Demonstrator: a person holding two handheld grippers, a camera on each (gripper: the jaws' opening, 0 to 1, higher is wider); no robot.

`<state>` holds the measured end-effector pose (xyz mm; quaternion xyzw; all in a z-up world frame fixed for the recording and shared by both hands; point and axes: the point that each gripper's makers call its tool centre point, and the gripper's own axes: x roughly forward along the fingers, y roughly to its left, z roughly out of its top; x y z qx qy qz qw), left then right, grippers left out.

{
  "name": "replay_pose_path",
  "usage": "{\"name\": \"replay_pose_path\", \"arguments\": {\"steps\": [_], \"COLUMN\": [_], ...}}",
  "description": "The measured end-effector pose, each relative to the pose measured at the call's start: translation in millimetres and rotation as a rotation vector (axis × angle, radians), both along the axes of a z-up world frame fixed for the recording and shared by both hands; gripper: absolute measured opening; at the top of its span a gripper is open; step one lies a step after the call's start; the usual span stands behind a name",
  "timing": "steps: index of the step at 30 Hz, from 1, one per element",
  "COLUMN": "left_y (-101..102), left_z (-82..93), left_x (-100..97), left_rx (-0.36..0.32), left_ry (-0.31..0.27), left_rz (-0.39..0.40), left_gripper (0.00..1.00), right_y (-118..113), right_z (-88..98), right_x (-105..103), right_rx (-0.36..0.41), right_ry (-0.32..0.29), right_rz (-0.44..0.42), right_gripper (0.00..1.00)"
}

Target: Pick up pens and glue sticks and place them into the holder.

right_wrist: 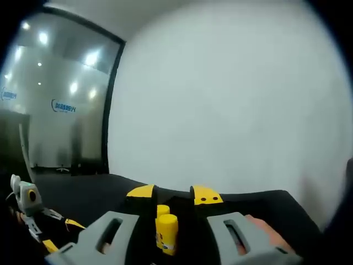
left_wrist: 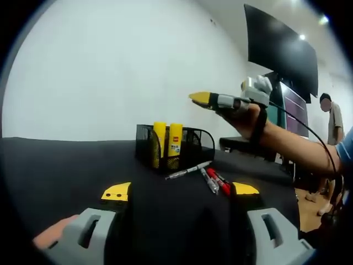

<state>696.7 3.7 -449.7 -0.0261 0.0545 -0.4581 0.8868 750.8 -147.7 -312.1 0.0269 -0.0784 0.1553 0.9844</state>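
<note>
Spread left gripper [left_wrist: 179, 192] holds nothing short of the pens [left_wrist: 209, 178] beside the holder [left_wrist: 175, 146], while the empty right gripper [right_wrist: 172, 193] hovers over two glue sticks [right_wrist: 166, 231], so a pen probably comes next.

A white wall [left_wrist: 110, 72], a dark wall-mounted screen [left_wrist: 281, 47], and a glass partition [right_wrist: 55, 99].

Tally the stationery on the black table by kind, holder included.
Glue sticks standing in the holder: 2
Pens lying loose beside it: 3, as far as I can tell
Mesh holder: 1
Total: 6
</note>
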Motion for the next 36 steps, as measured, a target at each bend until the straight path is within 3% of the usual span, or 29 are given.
{"name": "replay_pose_path", "arguments": {"steps": [8,12,15,22,26,28,33,36], "left_y": [0,-2,-1,-1,-1,0,1,0], "left_z": [-2.1,-4.9,-6.1,-8.7,-9.8,-10.1,-9.2,-9.2], "left_x": [-1.2,-2.7,-2.2,-1.3,-1.1,-0.3,0.9,1.0], "left_rx": [0.011,0.032,0.038,0.054,0.062,0.065,0.058,0.057], "left_ry": [0.006,0.004,0.005,0.010,0.011,0.010,0.010,0.010], "left_rz": [-0.001,-0.004,-0.001,0.005,0.009,0.015,0.022,0.021], "left_gripper": [0.64,0.64,0.63,0.63,0.62,0.62,0.61,0.61], "right_y": [-18,-35,-47,-63,-63,-58,-48,-41], "right_z": [-29.5,-49.1,-64.4,-98.1,-117.6,-118.1,-129.7,-130.9], "right_x": [-30,-43,-47,-50,-47,-45,-42,-41], "right_rx": [0.050,0.125,0.194,0.263,0.248,0.239,0.106,0.116], "right_ry": [0.030,0.062,0.102,0.150,0.214,0.232,0.302,0.334], "right_rz": [-0.039,-0.071,-0.087,-0.116,-0.094,-0.060,0.015,0.090], "right_gripper": [0.20,0.20,0.20,0.20,0.20,0.20,0.20,0.20]}}
